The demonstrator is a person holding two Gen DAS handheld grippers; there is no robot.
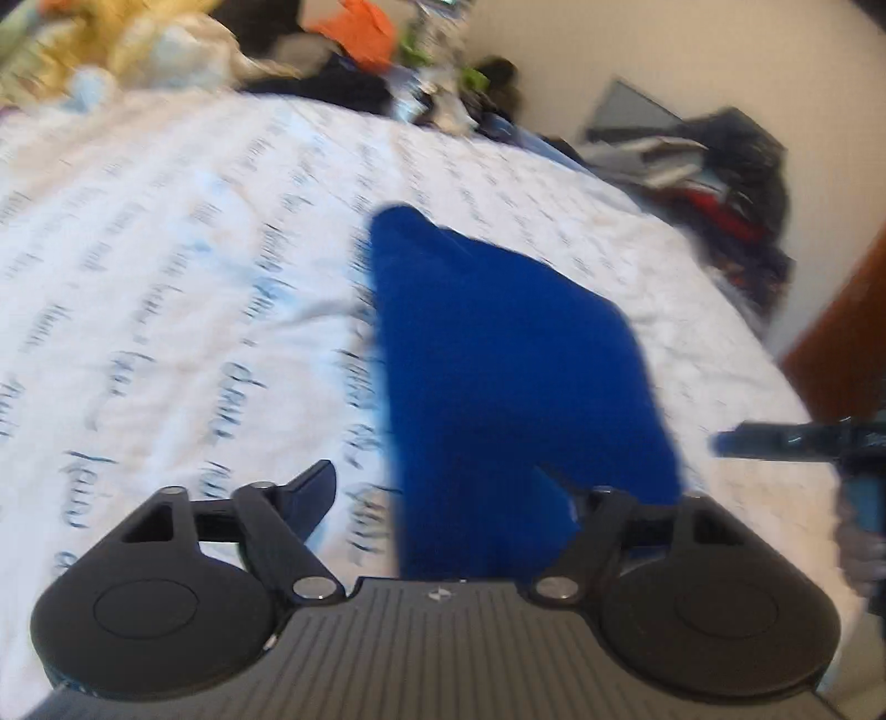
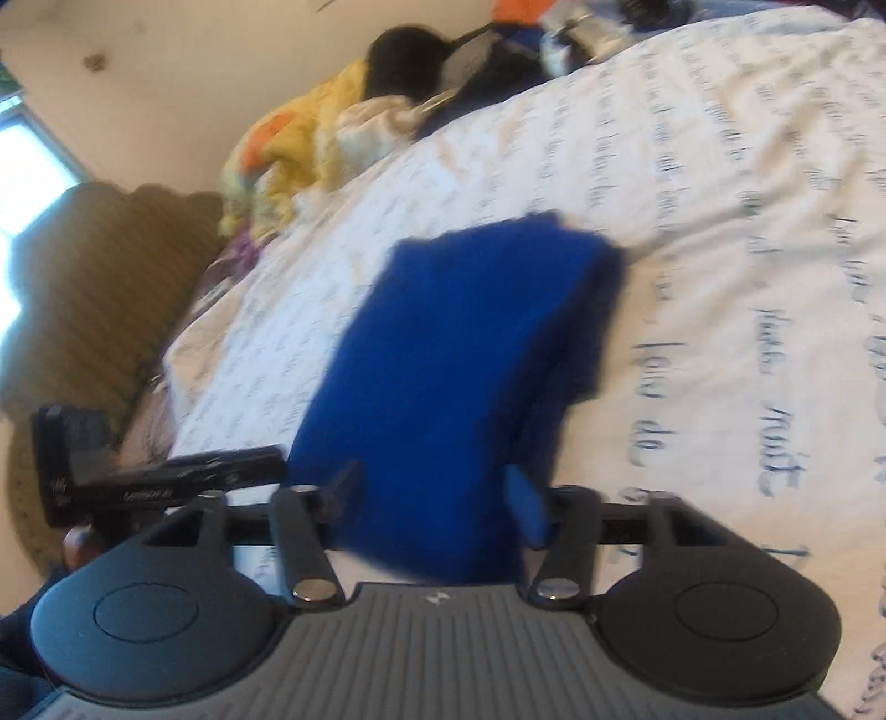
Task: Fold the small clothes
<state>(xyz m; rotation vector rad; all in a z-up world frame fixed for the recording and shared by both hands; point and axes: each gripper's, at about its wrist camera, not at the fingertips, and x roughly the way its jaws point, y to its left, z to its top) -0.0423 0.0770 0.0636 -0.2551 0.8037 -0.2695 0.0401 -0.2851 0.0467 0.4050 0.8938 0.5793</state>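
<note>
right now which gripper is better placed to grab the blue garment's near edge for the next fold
Probably the right gripper: the blue garment runs straight between its open fingers. The left gripper has only its right finger over the cloth; its left finger sits over bare bedsheet.

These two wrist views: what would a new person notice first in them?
First, the bright blue garment, lying folded in the middle of the white bedsheet with dark handwriting printed on it. Next, the clutter at the bed's far edge: an orange cloth and a yellow bundle beside dark clothes.
</note>
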